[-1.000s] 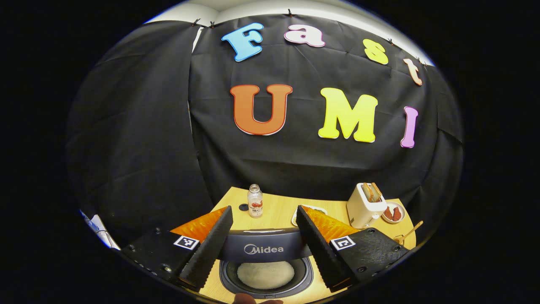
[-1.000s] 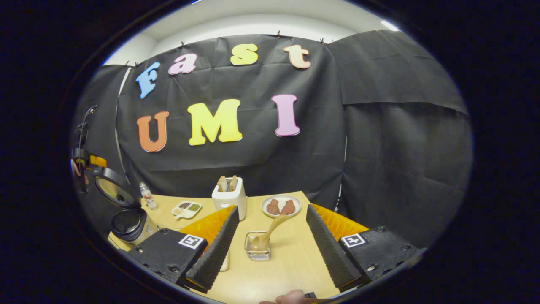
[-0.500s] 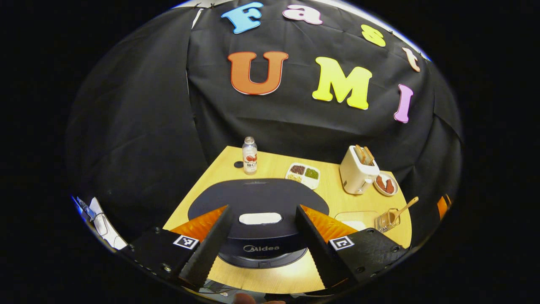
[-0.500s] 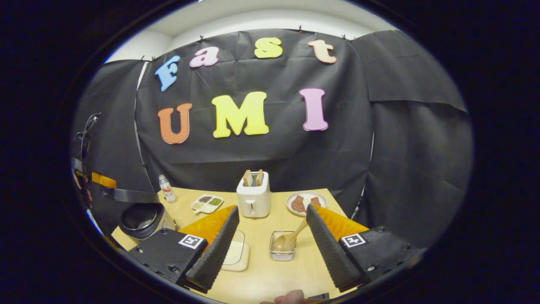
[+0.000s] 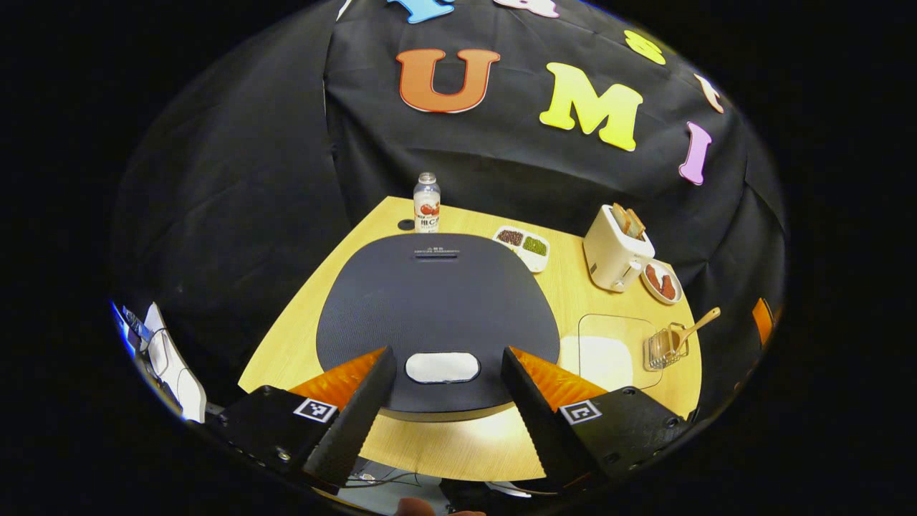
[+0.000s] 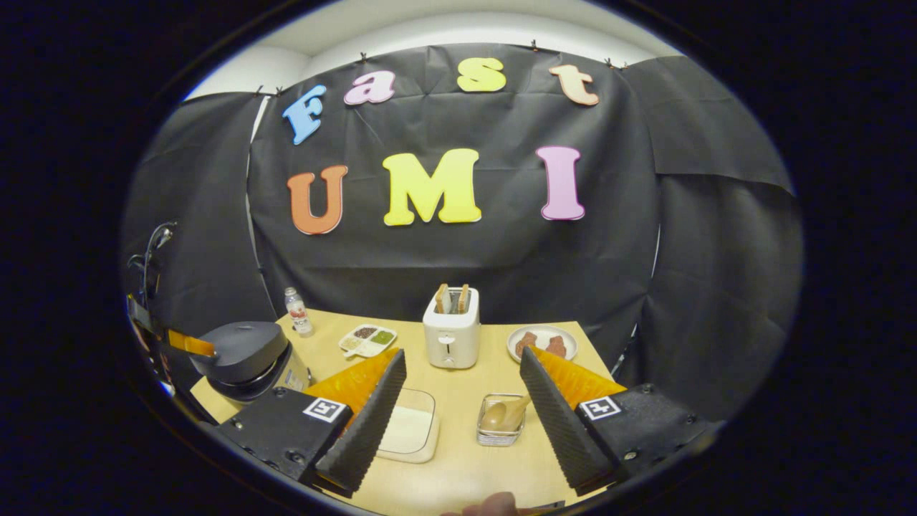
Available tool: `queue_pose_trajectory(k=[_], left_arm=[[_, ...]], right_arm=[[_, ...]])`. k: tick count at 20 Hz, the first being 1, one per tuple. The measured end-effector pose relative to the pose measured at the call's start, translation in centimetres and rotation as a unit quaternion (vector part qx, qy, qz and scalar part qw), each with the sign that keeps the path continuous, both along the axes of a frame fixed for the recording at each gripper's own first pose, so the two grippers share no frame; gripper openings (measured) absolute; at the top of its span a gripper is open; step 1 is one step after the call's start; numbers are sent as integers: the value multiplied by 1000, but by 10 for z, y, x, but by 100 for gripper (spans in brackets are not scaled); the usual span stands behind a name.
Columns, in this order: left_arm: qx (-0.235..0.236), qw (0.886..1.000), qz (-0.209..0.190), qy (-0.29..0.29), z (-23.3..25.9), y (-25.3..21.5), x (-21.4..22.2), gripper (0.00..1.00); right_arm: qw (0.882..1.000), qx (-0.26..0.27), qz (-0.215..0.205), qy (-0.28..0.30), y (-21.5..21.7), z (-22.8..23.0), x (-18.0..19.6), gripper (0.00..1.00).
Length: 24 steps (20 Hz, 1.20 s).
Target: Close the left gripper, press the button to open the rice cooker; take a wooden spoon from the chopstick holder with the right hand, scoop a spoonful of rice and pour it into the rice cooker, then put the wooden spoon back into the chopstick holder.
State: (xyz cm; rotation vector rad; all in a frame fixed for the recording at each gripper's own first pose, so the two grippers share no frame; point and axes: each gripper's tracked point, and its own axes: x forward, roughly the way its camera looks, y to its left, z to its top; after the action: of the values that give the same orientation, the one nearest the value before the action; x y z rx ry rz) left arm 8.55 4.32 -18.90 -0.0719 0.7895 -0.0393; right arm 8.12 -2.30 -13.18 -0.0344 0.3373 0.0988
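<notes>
The dark rice cooker (image 5: 437, 301) sits on the wooden table with its lid down. Its white button (image 5: 442, 367) lies between the fingers of my left gripper (image 5: 446, 358), which stands open just above the lid's front edge. In the right gripper view the cooker (image 6: 243, 355) is at the far left. The wooden spoon (image 6: 501, 414) rests in the wire chopstick holder (image 6: 500, 433), beside a shallow container of rice (image 6: 408, 428). My right gripper (image 6: 463, 355) hovers open and holds nothing, behind the container and the holder.
A white toaster (image 6: 451, 333) with bread stands mid-table, with a plate of meat (image 6: 541, 342) to its right. A divided dish (image 6: 367, 338) and a small bottle (image 6: 295, 312) sit at the back left. The table's front edge runs just below my left fingers.
The cooker's lid has gone from standing open, with rice showing inside, to fully down. My left gripper has tilted down over it. My right gripper drew back from the holder.
</notes>
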Motion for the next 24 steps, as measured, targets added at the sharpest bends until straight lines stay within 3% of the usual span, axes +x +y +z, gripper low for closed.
queue_pose_trajectory(k=[16,24], left_arm=[[23,999,-2,32,-32,3,-9,99],[39,999,16,-9,-27,4,0,99]], right_arm=[[1000,-3,9,10,11,-8,3,100],[1000,5,11,11,-3,-10,14,99]])
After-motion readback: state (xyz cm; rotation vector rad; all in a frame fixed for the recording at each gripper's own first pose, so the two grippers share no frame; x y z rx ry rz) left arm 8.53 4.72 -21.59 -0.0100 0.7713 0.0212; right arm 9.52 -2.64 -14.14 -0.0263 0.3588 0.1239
